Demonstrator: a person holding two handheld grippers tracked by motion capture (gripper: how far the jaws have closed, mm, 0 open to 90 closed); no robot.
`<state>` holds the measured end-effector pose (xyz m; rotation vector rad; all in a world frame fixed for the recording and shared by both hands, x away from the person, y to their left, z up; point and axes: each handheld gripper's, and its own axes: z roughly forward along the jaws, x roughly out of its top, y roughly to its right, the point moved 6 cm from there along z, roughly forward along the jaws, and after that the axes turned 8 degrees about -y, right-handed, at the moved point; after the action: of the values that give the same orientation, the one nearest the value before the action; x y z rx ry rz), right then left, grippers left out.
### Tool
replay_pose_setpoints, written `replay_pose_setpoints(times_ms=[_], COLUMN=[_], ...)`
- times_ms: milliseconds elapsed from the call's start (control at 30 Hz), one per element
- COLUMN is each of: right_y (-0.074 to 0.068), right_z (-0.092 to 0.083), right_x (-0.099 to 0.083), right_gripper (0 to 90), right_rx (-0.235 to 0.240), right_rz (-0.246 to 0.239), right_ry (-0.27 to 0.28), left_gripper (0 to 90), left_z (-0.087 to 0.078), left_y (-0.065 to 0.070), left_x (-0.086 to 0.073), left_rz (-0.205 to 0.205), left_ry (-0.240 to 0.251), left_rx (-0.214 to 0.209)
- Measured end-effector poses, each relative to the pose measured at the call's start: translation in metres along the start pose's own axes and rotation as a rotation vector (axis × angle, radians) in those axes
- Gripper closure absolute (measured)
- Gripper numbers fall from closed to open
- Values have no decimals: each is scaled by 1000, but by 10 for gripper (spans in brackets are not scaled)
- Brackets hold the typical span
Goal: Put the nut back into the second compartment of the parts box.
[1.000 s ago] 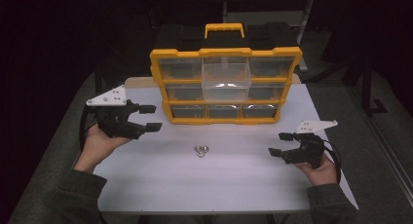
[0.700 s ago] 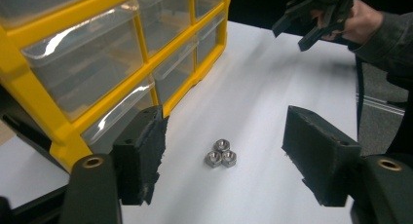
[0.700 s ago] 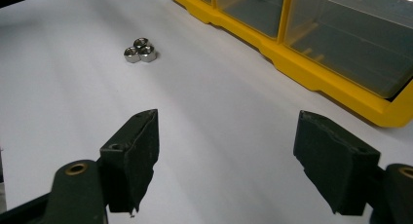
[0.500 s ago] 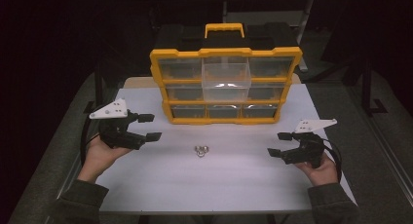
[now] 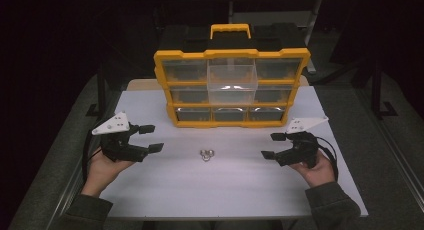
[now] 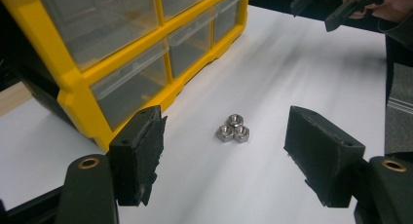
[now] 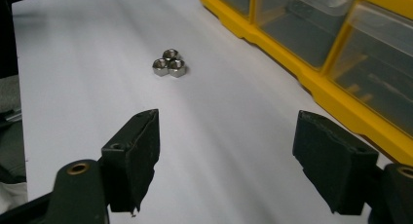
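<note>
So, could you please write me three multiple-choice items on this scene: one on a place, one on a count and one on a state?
1. Where do the nuts lie?
A. In a drawer
B. On the table, in front of the organiser
C. Between the left gripper's jaws

2. How many nuts are there?
A. One
B. Three
C. Five

3. How does the top middle drawer stand?
A. Pulled out
B. Pushed in flush
C. Lying on the table

Answers: 1 B, the high view shows them on the bare white top between the left gripper and the right gripper, apart from both. 2 B, both gripper views show three hex nuts touching in a cluster. 3 A, its clear front juts forward past the other drawers in the high view.
</note>
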<state>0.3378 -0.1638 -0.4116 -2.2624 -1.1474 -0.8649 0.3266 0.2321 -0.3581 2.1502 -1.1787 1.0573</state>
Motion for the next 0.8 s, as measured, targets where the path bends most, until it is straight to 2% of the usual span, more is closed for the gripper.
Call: replay_pose_setpoints(times_ms=[33,433,633,800], right_y=[-2,-12,-17,-21], right_z=[3,36,55,73], right_x=[2,21,32,39], right_gripper=[243,276,310,337], right_rx=[4,51,81,94], right_rz=[-1,-53,-74,-89], right_ry=[-4,-71,-93,-116], left_gripper=[301,301,299,290], left_z=[0,6,9,8], left_y=[0,-1,-2,-3], left_x=[-2,-27,-36,-41], left_rz=[7,-12,-19,-36], left_ry=[-3,-9,-14,3], left_rx=[6,57,77,80])
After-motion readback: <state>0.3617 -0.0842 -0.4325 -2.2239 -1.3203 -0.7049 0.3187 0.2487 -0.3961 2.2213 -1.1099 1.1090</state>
